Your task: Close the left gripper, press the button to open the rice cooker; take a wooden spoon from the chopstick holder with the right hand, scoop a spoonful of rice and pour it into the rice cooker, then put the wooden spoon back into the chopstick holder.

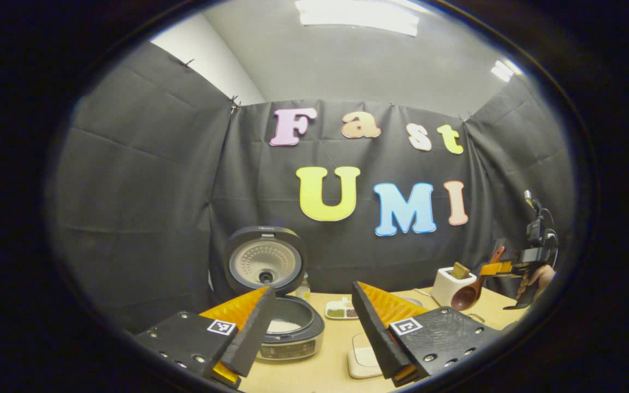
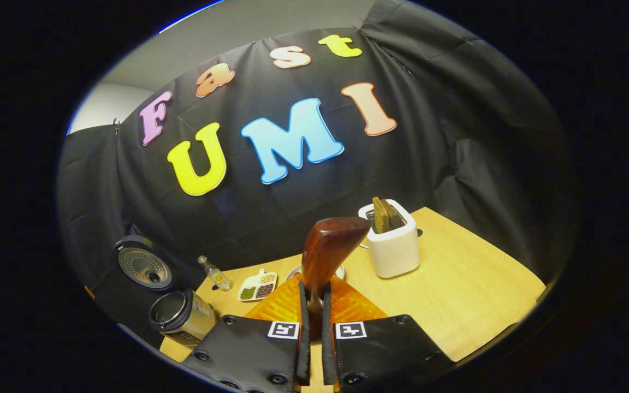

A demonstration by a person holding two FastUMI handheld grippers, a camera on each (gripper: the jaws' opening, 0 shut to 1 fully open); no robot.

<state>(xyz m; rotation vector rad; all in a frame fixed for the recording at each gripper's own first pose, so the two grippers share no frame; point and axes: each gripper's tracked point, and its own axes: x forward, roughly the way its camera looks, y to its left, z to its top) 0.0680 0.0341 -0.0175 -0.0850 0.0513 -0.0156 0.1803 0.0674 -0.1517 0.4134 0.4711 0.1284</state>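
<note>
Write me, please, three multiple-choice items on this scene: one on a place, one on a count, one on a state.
1. Where is the toaster?
A. on the table
B. on the floor
C. inside the cooker

2. How many toast slices stand in it?
A. none
B. two
C. five

3. How is the cooker's lid?
A. shut
B. taken off and lying on the table
C. open, standing upright

Answers:
1 A: it stands on the wooden table, near the back wall.
2 B: the right gripper view shows two brown slices in its slot.
3 C: the left gripper view shows the lid's inner face raised behind the pot, with white rice inside.
</note>
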